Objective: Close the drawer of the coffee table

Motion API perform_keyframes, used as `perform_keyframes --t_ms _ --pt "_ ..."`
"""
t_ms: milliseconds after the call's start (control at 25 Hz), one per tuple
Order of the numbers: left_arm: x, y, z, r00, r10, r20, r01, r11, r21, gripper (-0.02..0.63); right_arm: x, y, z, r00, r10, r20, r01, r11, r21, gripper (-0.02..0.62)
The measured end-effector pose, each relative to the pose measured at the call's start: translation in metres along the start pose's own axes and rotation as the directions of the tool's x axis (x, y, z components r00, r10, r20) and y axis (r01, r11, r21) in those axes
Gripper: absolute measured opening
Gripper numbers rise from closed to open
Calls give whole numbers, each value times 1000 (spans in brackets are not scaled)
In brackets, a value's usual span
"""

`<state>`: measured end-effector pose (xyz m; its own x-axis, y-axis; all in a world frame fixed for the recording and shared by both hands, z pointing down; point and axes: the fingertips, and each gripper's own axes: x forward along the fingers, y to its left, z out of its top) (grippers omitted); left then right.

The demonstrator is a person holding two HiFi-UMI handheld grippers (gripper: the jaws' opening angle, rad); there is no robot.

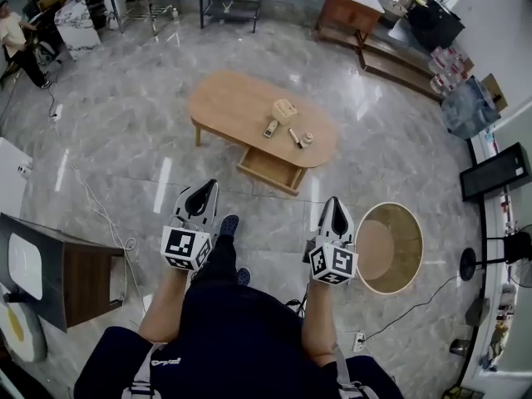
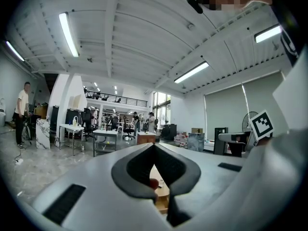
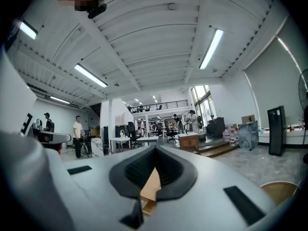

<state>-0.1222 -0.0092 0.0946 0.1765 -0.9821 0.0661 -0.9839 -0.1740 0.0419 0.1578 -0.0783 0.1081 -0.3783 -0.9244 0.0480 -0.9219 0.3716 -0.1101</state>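
Observation:
The oval wooden coffee table (image 1: 233, 98) stands on the marble floor ahead of me. Its drawer (image 1: 270, 169) is pulled out toward me on the near side. Both grippers are held low in front of my body, well short of the table and touching nothing. My left gripper (image 1: 205, 186) is shut and empty. My right gripper (image 1: 334, 201) is shut and empty as well. In the left gripper view the jaws of the left gripper (image 2: 154, 148) meet at their tips, and a slice of the table (image 2: 162, 190) shows through them. The right gripper (image 3: 155, 149) frames the table's edge (image 3: 151, 186).
A small wooden box (image 1: 284, 109), a remote (image 1: 271, 128) and small items (image 1: 301, 138) lie on the tabletop. A round basket-like tub (image 1: 389, 248) stands at my right. A dark cabinet (image 1: 71, 279) is at my left, with cables (image 1: 108, 223) on the floor.

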Motion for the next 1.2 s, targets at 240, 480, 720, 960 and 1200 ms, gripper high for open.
perform_keyframes --t_ms 240,480,720,960,1200 --pt "16 9 4 1000 -9 14 9 1000 1 25 16 0 1 1000 -5 -3 5 1000 -4 26" --pt "41 21 -2 1000 -15 -2 15 1000 1 25 43 -3 -5 1000 -9 -19 9 1000 2 26" --pt "74 39 -22 999 -28 -27 28 1000 -5 25 75 -5 -19 999 -15 -28 16 1000 7 26" --pt "114 52 -52 998 -49 -34 49 999 -7 25 107 -22 -44 999 -37 -20 37 999 23 26" --pt "143 75 -100 997 -63 -39 63 998 5 25 139 -28 -89 998 -55 -22 55 998 -8 26"
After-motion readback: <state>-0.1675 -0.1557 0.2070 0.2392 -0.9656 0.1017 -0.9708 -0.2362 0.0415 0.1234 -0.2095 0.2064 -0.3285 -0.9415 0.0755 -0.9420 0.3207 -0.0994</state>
